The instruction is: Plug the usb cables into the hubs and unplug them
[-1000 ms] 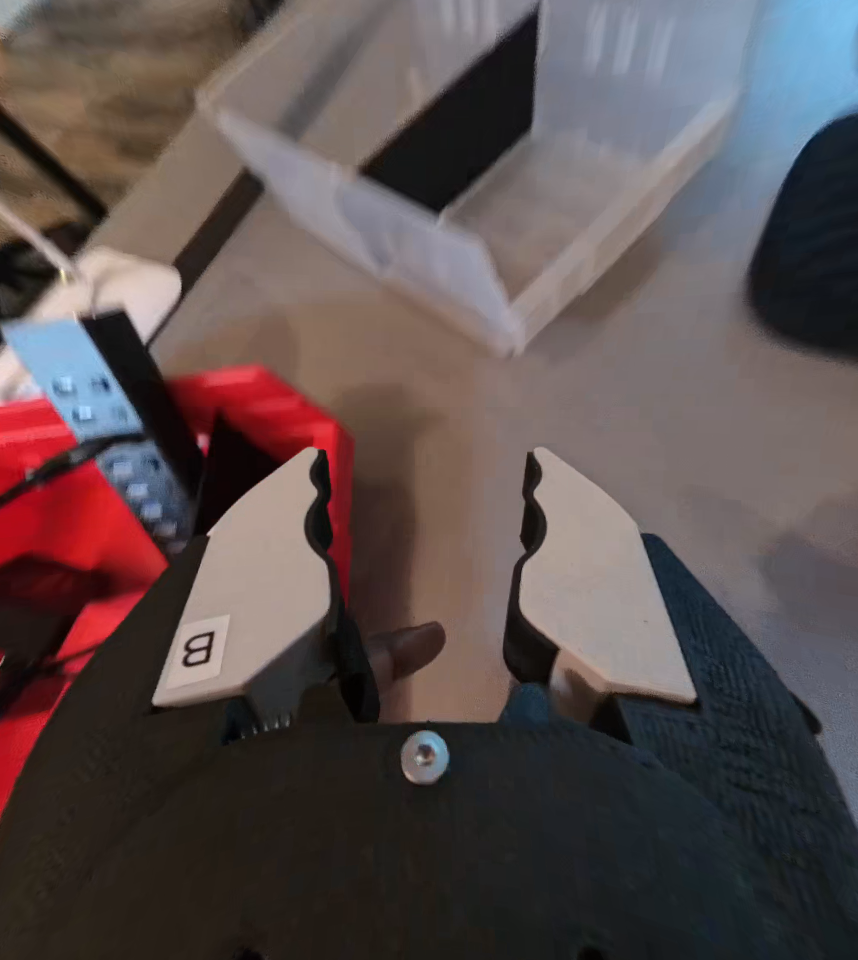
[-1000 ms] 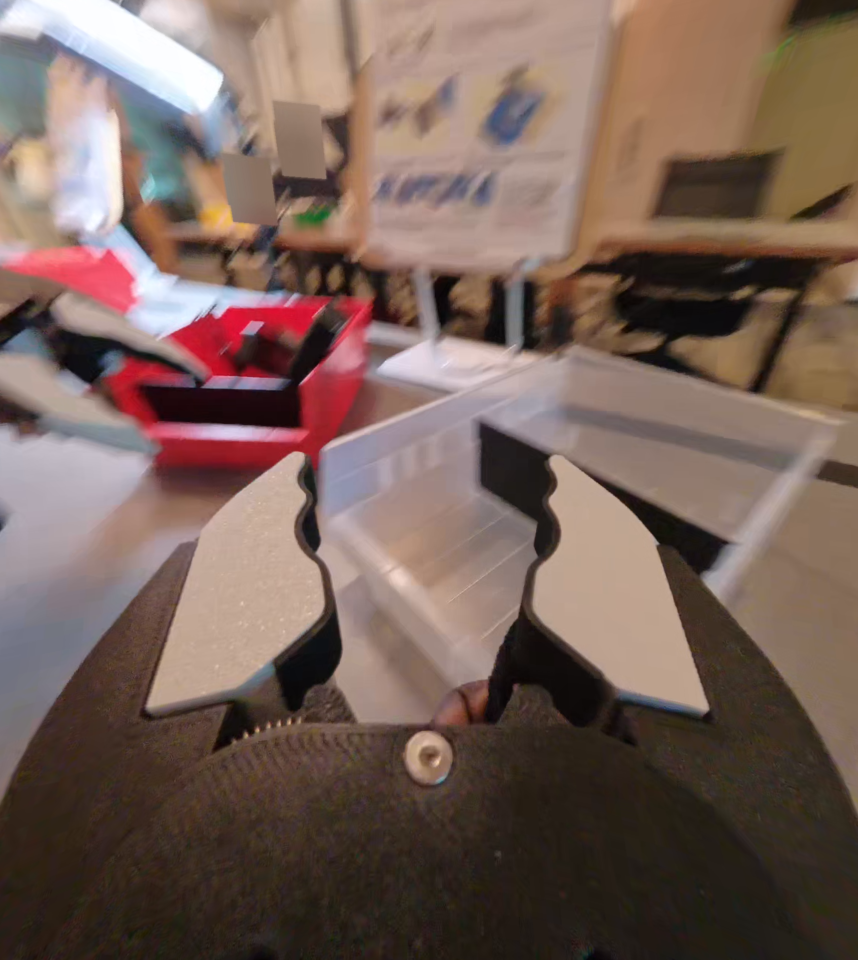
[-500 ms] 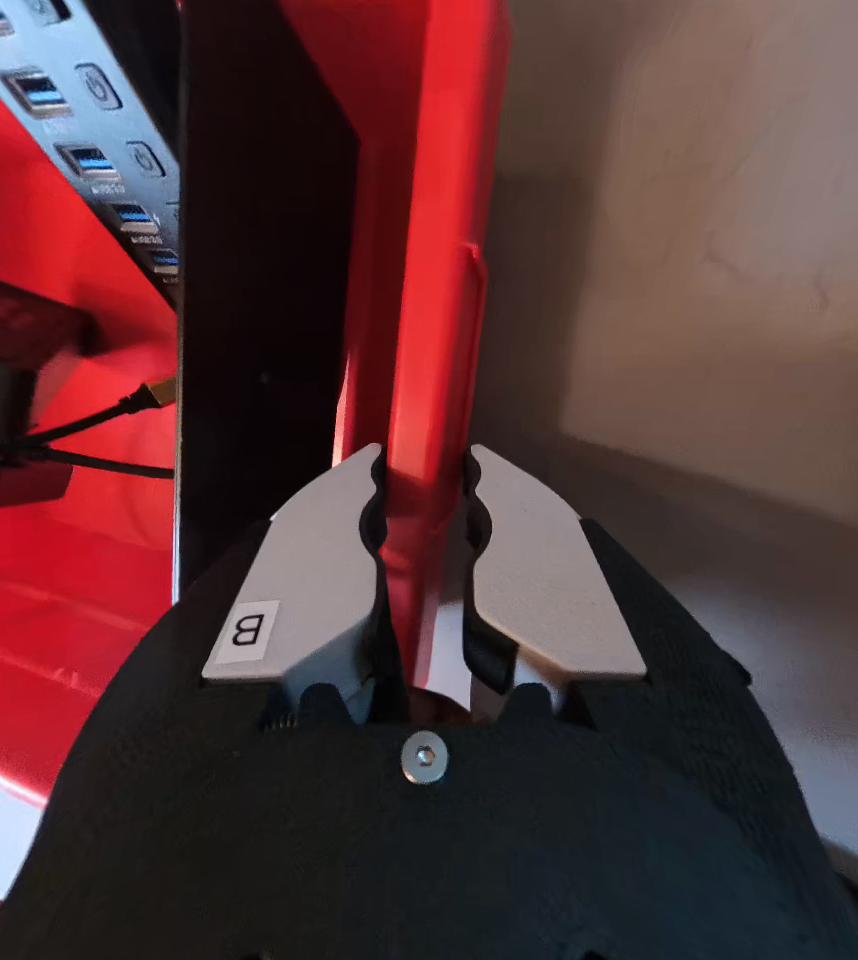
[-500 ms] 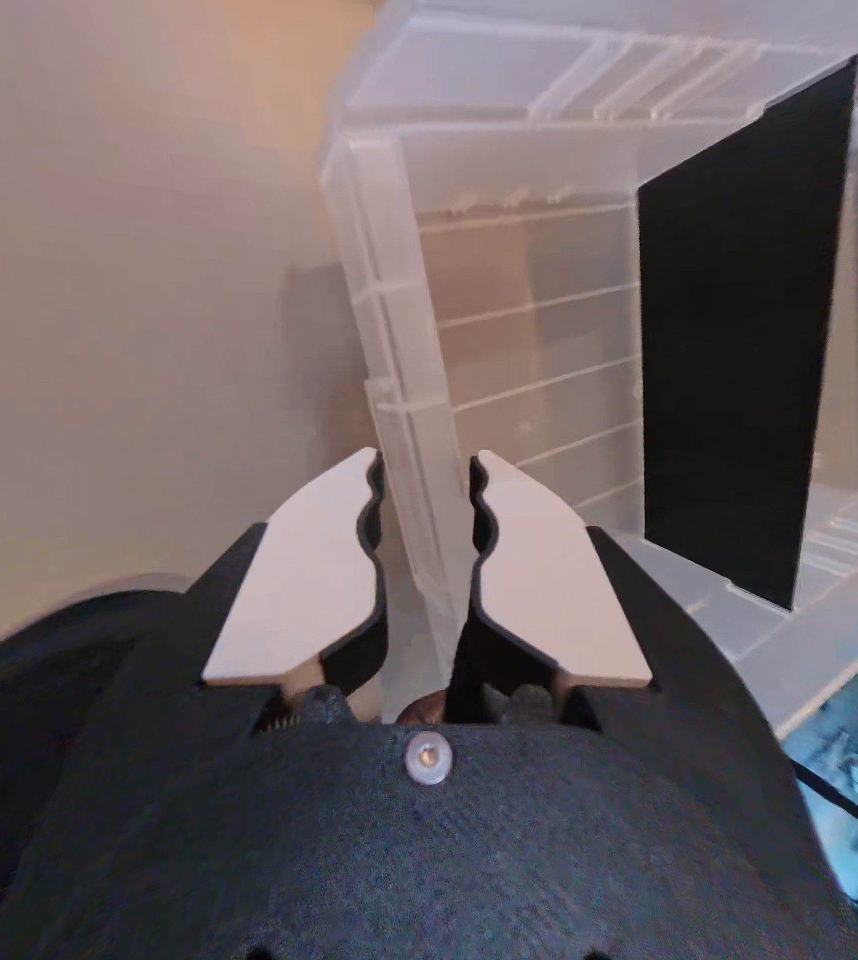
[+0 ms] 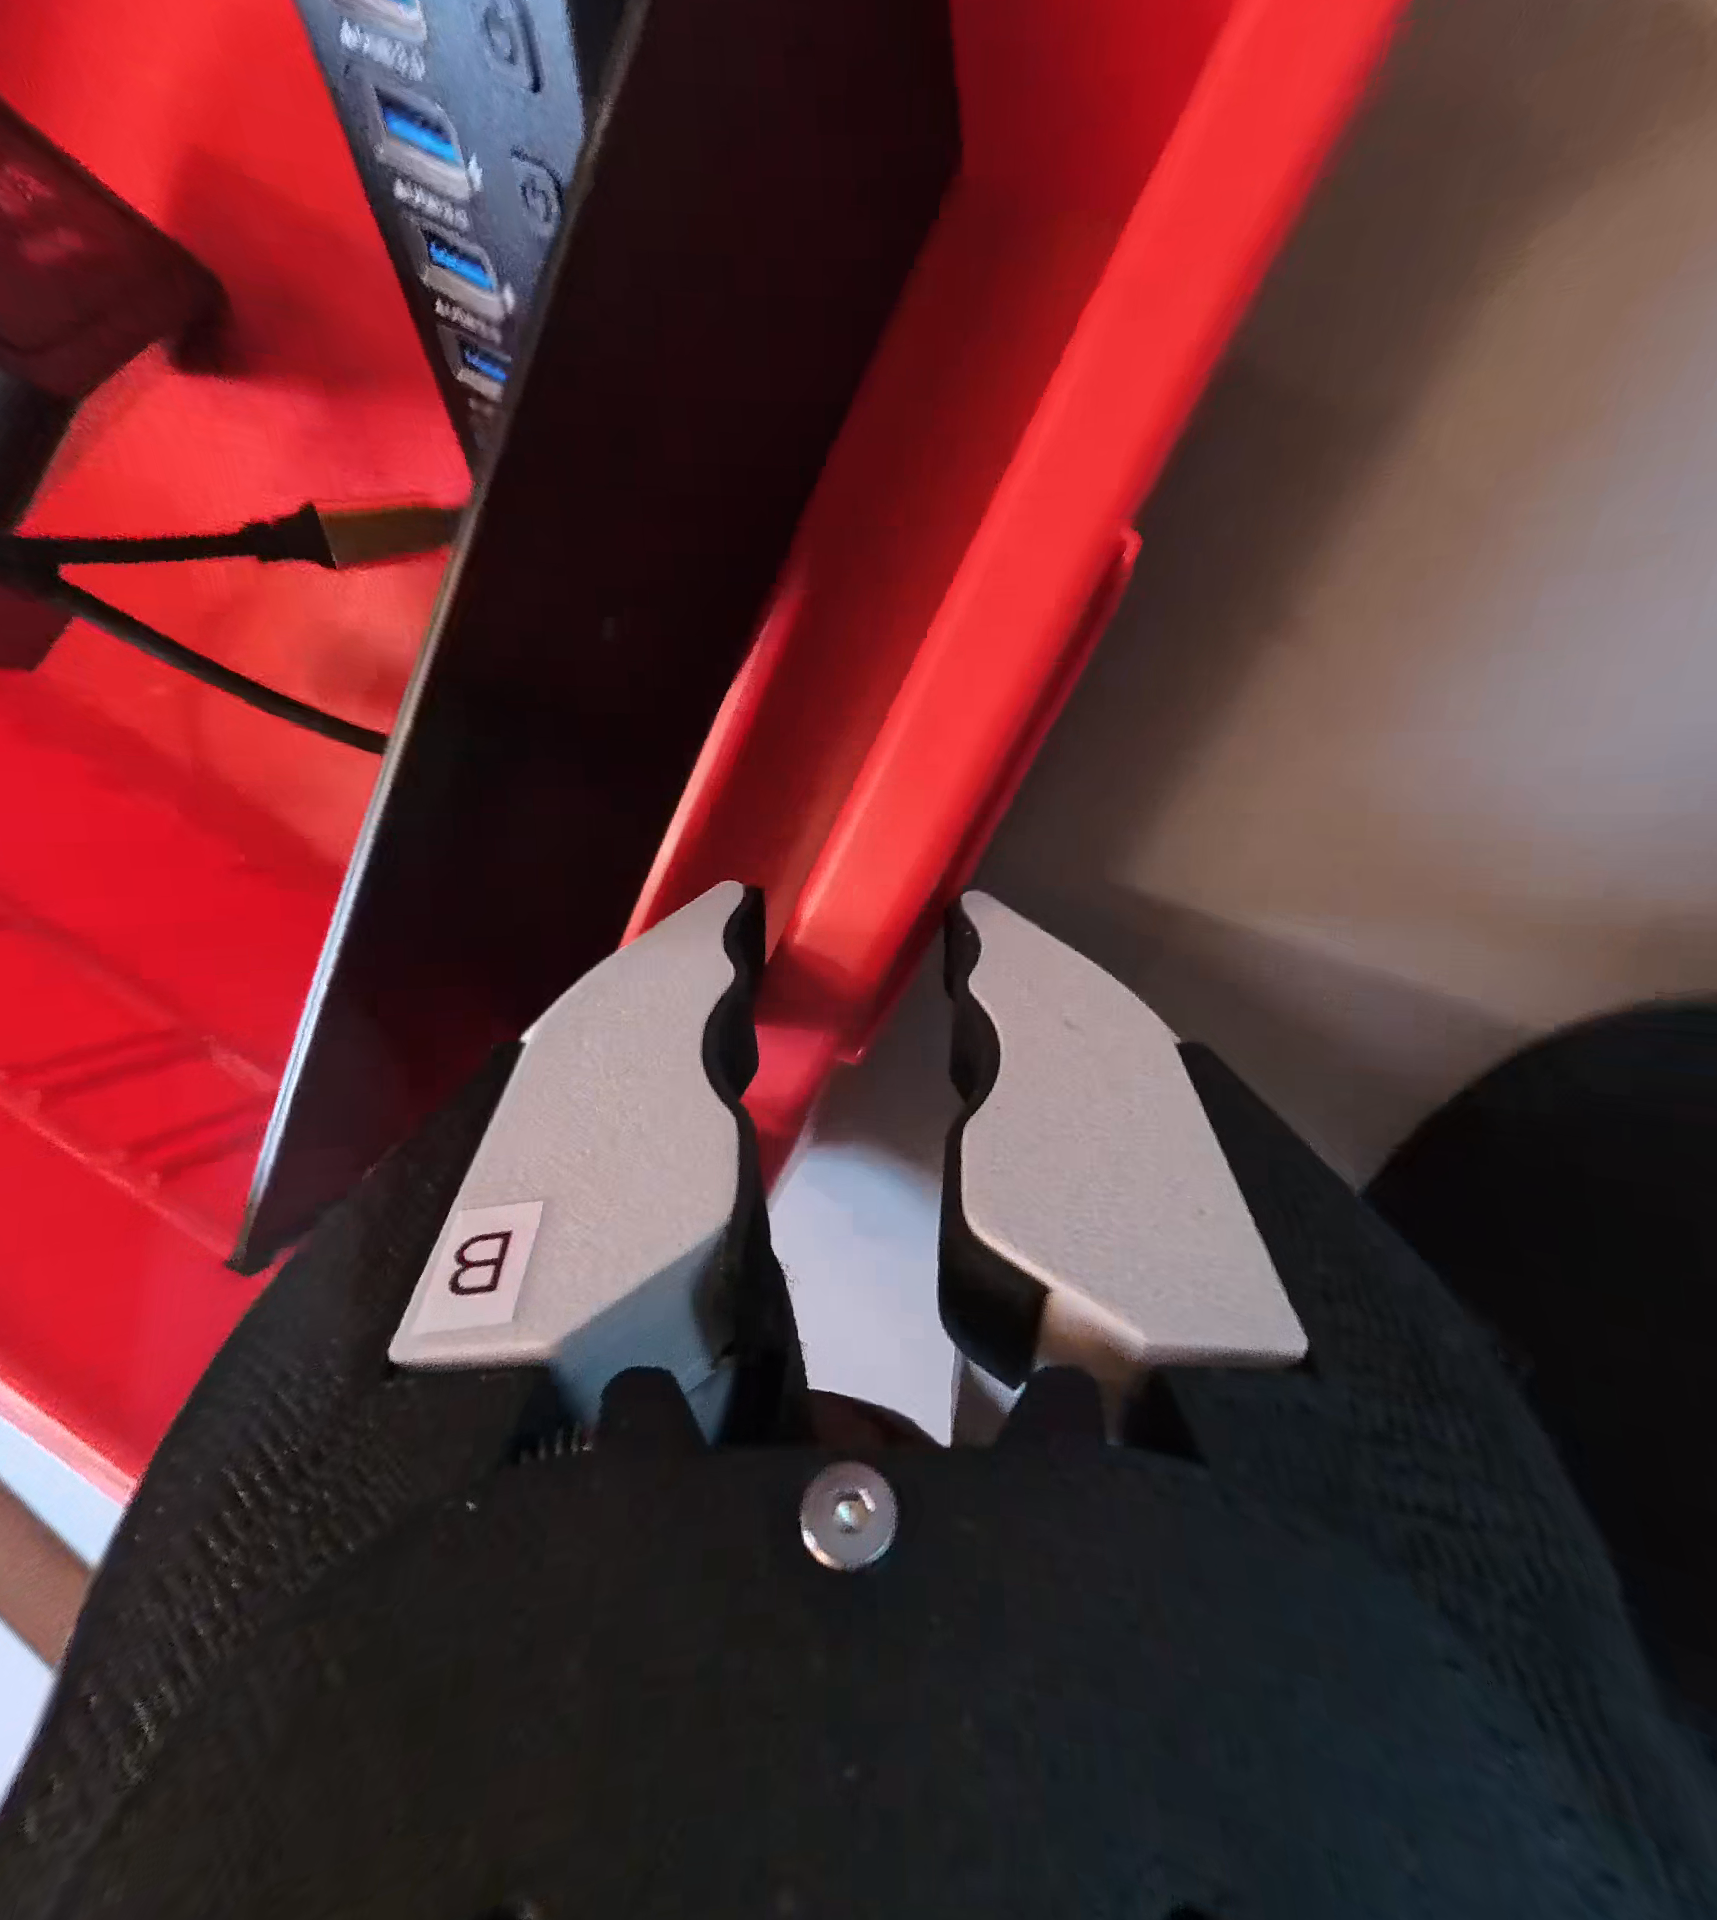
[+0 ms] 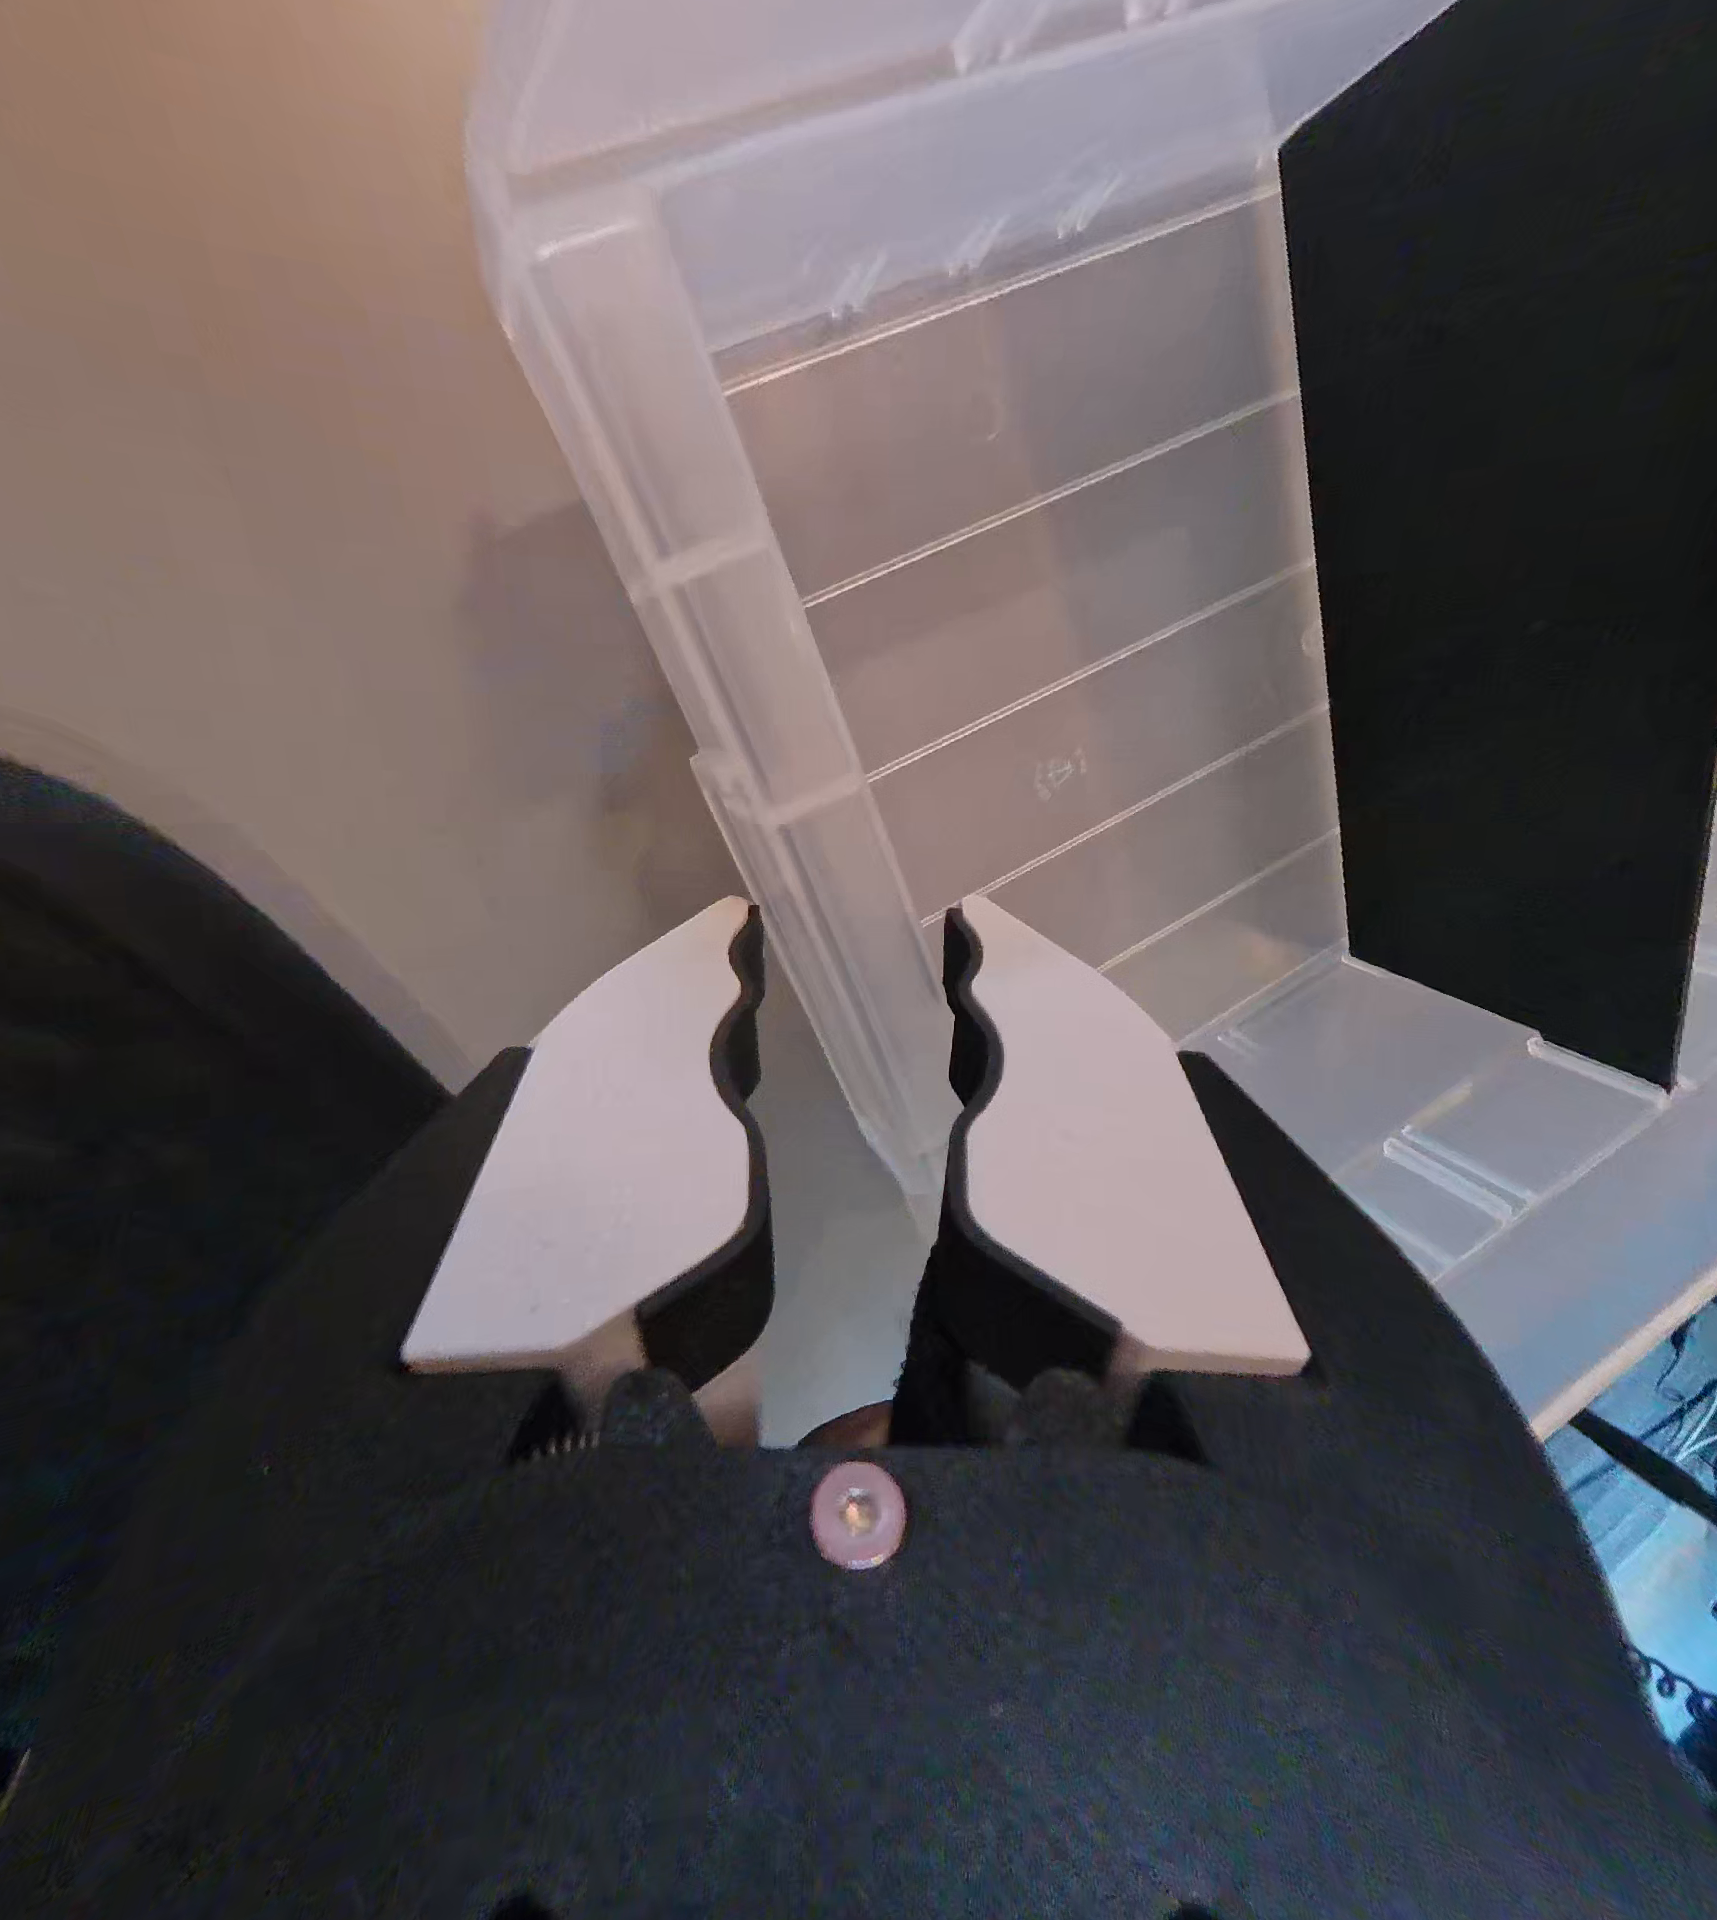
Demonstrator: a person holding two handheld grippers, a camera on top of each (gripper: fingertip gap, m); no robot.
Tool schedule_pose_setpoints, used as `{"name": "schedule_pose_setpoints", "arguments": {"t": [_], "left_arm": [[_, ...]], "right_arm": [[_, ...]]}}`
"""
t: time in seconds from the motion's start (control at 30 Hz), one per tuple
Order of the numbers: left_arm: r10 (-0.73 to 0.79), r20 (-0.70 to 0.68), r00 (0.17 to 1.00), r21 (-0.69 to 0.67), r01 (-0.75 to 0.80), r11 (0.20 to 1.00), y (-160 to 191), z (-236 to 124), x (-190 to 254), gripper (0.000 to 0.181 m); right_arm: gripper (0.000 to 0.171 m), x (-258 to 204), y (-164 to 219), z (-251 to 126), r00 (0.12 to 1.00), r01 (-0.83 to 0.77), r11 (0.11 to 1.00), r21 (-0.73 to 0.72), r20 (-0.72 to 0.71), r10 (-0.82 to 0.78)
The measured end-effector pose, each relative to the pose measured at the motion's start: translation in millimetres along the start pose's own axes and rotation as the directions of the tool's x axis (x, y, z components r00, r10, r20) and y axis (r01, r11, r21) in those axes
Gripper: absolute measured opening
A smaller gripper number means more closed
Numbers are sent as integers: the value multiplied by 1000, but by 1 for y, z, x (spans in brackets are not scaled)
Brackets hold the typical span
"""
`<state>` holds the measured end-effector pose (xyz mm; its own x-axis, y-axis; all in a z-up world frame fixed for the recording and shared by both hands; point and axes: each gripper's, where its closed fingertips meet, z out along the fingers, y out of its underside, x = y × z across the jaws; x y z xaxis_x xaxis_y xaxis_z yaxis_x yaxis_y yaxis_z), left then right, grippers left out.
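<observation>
My left gripper (image 5: pixel 851 914) is shut on the near corner of the red bin's side wall (image 5: pixel 989 582). Inside the red bin a black USB hub (image 5: pixel 438 208) with blue ports leans against a black divider panel (image 5: pixel 646 520). A black USB cable (image 5: pixel 210 665) lies on the bin floor, its plug (image 5: pixel 355 535) loose beside the divider. My right gripper (image 6: pixel 849 920) is shut on the corner wall of a clear plastic bin (image 6: pixel 812 665), which holds a black divider panel (image 6: pixel 1519 520) and nothing else that I can see.
Both bins sit on a beige table (image 5: pixel 1456 520). A dark boxy adapter (image 5: pixel 33 260) lies in the red bin. The other gripper's black body shows at the right of the left view (image 5: pixel 1612 1299) and at the left of the right view (image 6: pixel 106 1039). The table edge (image 6: pixel 1612 1340) runs lower right.
A second ago both grippers were open above the table. They came down and closed on the bin walls. Since half a second ago both bins sit turned in view and the grippers are closer together.
</observation>
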<state>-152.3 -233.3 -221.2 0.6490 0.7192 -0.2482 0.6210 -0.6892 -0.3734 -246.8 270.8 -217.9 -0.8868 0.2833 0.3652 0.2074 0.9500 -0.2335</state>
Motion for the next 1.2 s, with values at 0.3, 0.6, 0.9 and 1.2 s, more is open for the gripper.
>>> {"name": "schedule_pose_setpoints", "arguments": {"t": [0.3, 0.6, 0.9, 1.2], "left_arm": [[3, 44, 999, 28, -5, 1000, 87, -35, -10, 34], [54, 20, 998, 70, -55, 996, 156, -66, -4, 35], [-82, 110, 991, 218, 57, 974, 143, -92, -3, 39], [-609, -36, 793, 944, 227, 240, 54, -252, -57, 95]], "right_arm": [[35, 0, 57, -14, 1000, -17, 999, -28, -2, 17], [38, 2, 89, -21, 996, -87, 996, -36, -15, 86], [44, -4, 72, -44, 985, -170, 980, 106, 46, 166], [110, 24, -68, -241, 951, -178, -12, 984, 175, 256]]}}
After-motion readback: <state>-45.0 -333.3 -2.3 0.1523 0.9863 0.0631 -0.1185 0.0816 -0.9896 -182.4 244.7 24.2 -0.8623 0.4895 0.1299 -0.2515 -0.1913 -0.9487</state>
